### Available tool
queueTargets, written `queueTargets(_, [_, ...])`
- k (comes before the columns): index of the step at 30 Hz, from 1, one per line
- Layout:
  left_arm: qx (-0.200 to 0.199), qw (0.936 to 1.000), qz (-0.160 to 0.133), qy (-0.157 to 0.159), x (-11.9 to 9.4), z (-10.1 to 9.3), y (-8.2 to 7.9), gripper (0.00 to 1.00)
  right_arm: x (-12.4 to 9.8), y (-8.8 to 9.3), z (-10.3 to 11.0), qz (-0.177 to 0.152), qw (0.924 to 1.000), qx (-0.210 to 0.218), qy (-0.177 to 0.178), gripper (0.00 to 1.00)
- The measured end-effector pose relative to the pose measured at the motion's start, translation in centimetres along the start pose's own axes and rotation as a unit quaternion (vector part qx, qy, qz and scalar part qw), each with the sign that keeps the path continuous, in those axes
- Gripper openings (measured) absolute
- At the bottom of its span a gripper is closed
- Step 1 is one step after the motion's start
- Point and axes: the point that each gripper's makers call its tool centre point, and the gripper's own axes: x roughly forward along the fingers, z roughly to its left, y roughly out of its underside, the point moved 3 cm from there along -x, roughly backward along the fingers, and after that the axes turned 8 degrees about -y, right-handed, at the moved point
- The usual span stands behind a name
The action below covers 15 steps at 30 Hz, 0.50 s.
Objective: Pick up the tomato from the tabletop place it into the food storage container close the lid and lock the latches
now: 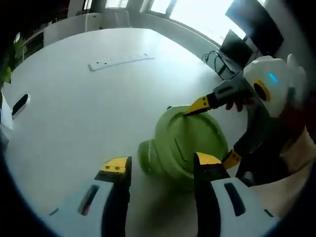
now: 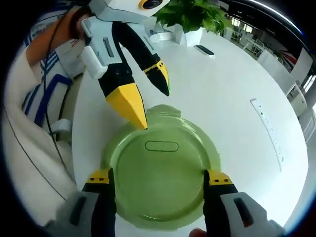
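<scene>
Round green plastic food storage container [image 2: 160, 175] sits lid-on on the white round counter [image 2: 232, 103], near the edge closest to the person. No tomato is visible; judging by the seated lid it is likely inside, cannot confirm.

Right tongs [image 2: 160, 180] straddle the lid from above, released, one jaw at each side of the rim; whether they touch it I cannot tell. The oval mark on the lid lies just ahead of them.

In the left gripper view, left tongs [image 1: 160, 170] are spread and holding nothing, right jaw over the container's near rim, left jaw clear of it over bare counter. In the right gripper view their yellow tips sit on the far rim by a small protruding tab, probably a latch.

Key relation: that latch lies directly under the left tips, so the left is nearer. Open counter beyond; white power strip [image 1: 120, 61] well apart.

Latches apparently not yet locked.
</scene>
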Motion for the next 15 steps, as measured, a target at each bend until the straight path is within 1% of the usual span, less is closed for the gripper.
queueTargets(5, [-0.004, 1.0, 0.009, 0.0, 0.64, 0.65, -0.16, 0.45, 0.19, 0.11, 0.08, 0.019, 0.9996, -0.022, 0.008, 0.66])
queueTargets(8, [-0.006, 0.9999, 0.008, -0.009, 0.92, 0.65, -0.39, 0.42, 0.17, -0.08, -0.35, 0.024, 0.9996, -0.014, 0.009, 0.66])
queueTargets(11, [-0.014, 0.9998, 0.007, -0.014, 0.59, 0.63, -0.42, 0.4, 0.15, -0.1, -0.44, 0.029, 0.9994, -0.015, 0.009, 0.66])
queueTargets(13, [-0.013, 0.9997, 0.016, -0.008, 0.6, 0.25, -0.28, 0.4, 0.12, -0.09, -0.48, 0.03, 0.9994, -0.015, 0.009, 0.66])
queueTargets(14, [-0.004, 0.9995, 0.029, -0.015, 0.72, 0.28, -0.02, 0.4, 0.1, -0.03, -0.34, 0.029, 0.9994, -0.015, 0.01, 0.66])
queueTargets(15, [0.006, 0.9992, 0.033, -0.02, 0.92, 0.2, 0.12, 0.4, 0.09, 0.03, -0.16, 0.027, 0.9995, -0.014, 0.011, 0.66])
